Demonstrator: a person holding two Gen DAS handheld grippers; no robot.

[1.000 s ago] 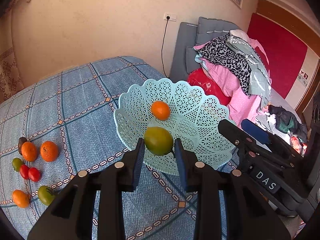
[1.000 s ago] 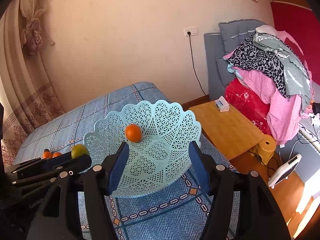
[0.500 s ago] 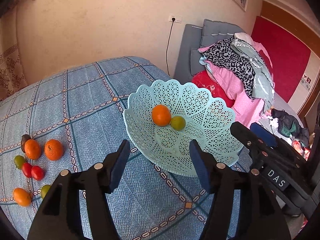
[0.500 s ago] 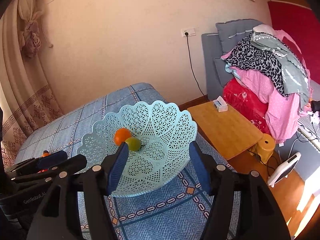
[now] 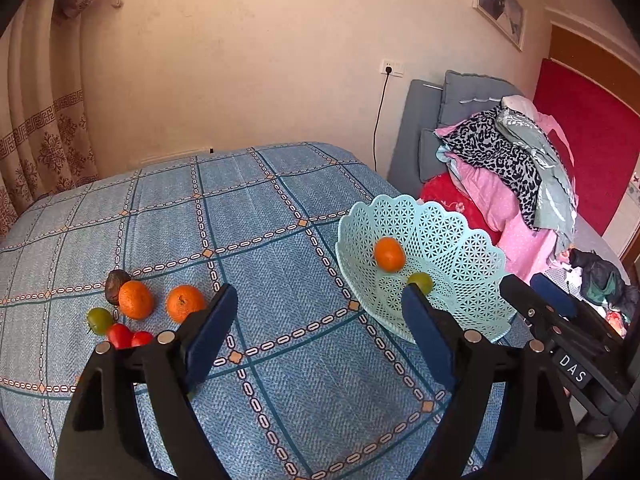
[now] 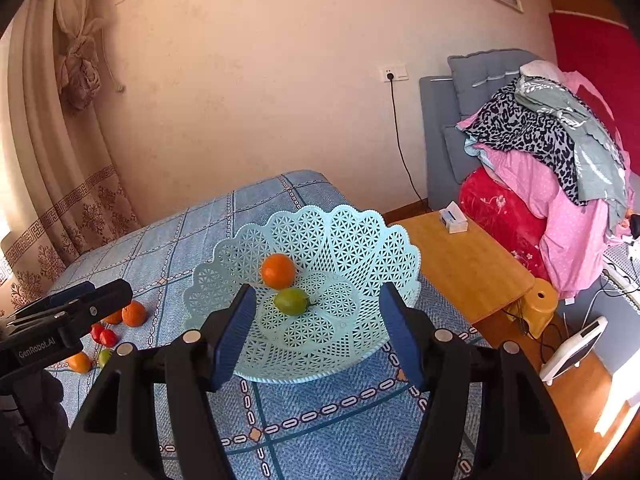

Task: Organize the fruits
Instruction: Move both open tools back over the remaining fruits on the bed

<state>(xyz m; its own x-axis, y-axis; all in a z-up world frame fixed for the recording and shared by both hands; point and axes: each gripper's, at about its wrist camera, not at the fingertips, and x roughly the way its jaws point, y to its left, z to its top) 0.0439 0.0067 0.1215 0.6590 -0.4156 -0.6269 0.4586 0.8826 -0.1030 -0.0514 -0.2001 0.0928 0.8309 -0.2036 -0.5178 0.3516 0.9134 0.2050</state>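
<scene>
Both tools wide and empty over the blue bed; two fruits lie in the basket.

Nearest, the left tool (image 5: 316, 320) gapes wide above the checked bedspread (image 5: 256, 216), holding nothing; the right tool (image 6: 316, 320) is just as wide, its fingers framing the pale blue lattice basket (image 6: 360, 240) at the bed's right edge. Inside it an orange (image 6: 278, 271) touches a green fruit (image 6: 291, 301). At the left lie loose fruits: two oranges (image 5: 160, 300), two red ones (image 5: 128, 336), a green one (image 5: 99, 319) and a dark one (image 5: 115, 282). Tool bodies read "DAS" (image 5: 572, 367) and "GenRobot.AI" (image 6: 38, 348). Farther right stand a wooden desk (image 6: 472, 264) bearing a tissue box (image 6: 453, 220), then a clothes pile (image 6: 552, 152).
</scene>
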